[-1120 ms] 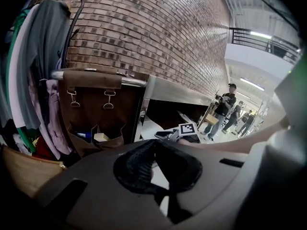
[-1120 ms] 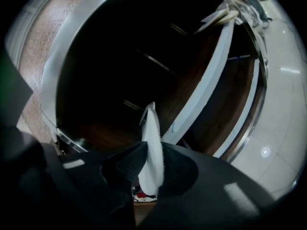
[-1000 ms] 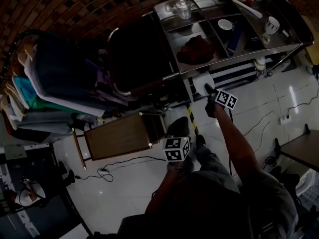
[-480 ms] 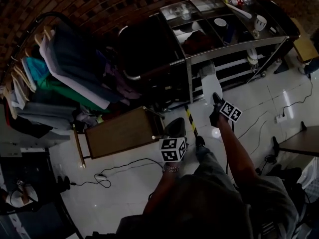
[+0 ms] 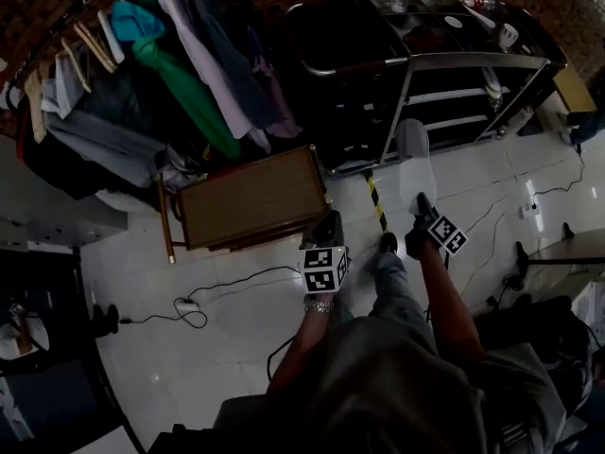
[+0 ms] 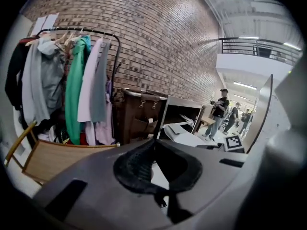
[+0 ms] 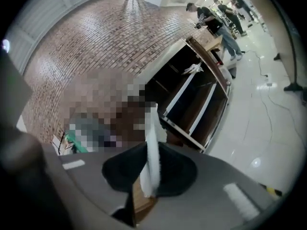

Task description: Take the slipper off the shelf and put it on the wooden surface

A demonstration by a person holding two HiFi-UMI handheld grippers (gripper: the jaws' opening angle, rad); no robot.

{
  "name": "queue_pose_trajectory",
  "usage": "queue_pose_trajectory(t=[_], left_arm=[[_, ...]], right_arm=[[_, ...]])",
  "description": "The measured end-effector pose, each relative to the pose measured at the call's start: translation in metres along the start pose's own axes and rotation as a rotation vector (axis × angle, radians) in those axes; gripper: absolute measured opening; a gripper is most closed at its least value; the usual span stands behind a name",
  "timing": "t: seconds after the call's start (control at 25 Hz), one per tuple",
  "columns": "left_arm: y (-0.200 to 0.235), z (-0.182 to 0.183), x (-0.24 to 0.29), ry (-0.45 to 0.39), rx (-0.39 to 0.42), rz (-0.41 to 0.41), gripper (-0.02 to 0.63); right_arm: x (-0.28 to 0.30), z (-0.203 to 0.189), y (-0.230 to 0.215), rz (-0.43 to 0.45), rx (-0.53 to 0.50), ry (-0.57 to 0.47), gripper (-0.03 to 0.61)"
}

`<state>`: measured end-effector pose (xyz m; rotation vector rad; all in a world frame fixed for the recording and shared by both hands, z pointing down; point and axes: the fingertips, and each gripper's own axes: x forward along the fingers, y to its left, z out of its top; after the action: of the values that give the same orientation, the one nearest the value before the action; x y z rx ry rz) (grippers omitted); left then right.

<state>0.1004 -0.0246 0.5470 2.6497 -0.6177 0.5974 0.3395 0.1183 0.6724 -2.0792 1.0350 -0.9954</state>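
Observation:
The white slipper [image 5: 413,157] hangs over the pale floor, clear of the metal shelf [image 5: 454,62] behind it. My right gripper [image 5: 420,202] is shut on its near end. In the right gripper view the slipper [image 7: 152,150] stands edge-on between the closed jaws. The wooden surface [image 5: 250,197] is a low table to the left, below the clothes rail; it also shows in the left gripper view [image 6: 53,159]. My left gripper [image 5: 327,221] hovers just off the table's near right corner, and its jaws [image 6: 153,145] meet at the tips with nothing in them.
A rail of hanging clothes [image 5: 180,55] fills the upper left. The shelf carries cups and a bottle on its top tier. A cable [image 5: 217,287] and a yellow-black tape strip [image 5: 376,201] lie on the floor. People [image 6: 220,110] stand far off.
The right gripper has drawn the slipper back from the shelf and down over the floor. The view has pulled away, so the shelf sits farther off and the wooden table nearer the middle.

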Motion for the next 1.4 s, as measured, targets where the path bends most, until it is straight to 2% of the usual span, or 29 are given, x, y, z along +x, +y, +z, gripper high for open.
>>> queue_pose_trajectory(t=[0.16,0.32,0.44,0.6,0.72,0.88,1.0,1.12,1.24,1.4], left_arm=[[0.026,-0.021,-0.042,0.002,-0.029,0.045,0.005],[0.057,-0.029,-0.063,-0.012,-0.064,0.108,0.005],[0.078,-0.031,-0.083,-0.025,-0.087,0.162,0.005],[0.123,-0.041,-0.115,-0.053,-0.148,0.293,0.005],[0.146,-0.065,-0.132,-0.061,-0.221,0.379,0.005],[0.164,-0.1,-0.152,-0.062,-0.28,0.442,0.005],[0.179,-0.123,-0.177,-0.059,-0.309,0.494,0.005],[0.193,-0.15,-0.2,-0.051,-0.324,0.547,0.005],[0.204,-0.175,-0.215,-0.044,-0.342,0.58,0.005],[0.219,-0.198,-0.212,-0.05,-0.325,0.593,0.005]], right_arm=[[-0.014,-0.058,0.046,0.07,-0.022,0.082,0.057],[0.008,-0.116,0.096,0.179,-0.084,0.218,0.057],[0.023,-0.159,0.12,0.246,-0.088,0.316,0.057],[0.038,-0.233,0.153,0.341,-0.108,0.471,0.057],[0.036,-0.302,0.174,0.422,-0.143,0.626,0.057],[0.017,-0.393,0.175,0.48,-0.149,0.821,0.057],[-0.012,-0.458,0.163,0.528,-0.178,1.023,0.057],[-0.034,-0.503,0.129,0.495,-0.261,1.177,0.057],[-0.017,-0.512,0.092,0.384,-0.251,1.153,0.057],[0.048,-0.497,0.063,0.265,-0.156,0.942,0.057]])
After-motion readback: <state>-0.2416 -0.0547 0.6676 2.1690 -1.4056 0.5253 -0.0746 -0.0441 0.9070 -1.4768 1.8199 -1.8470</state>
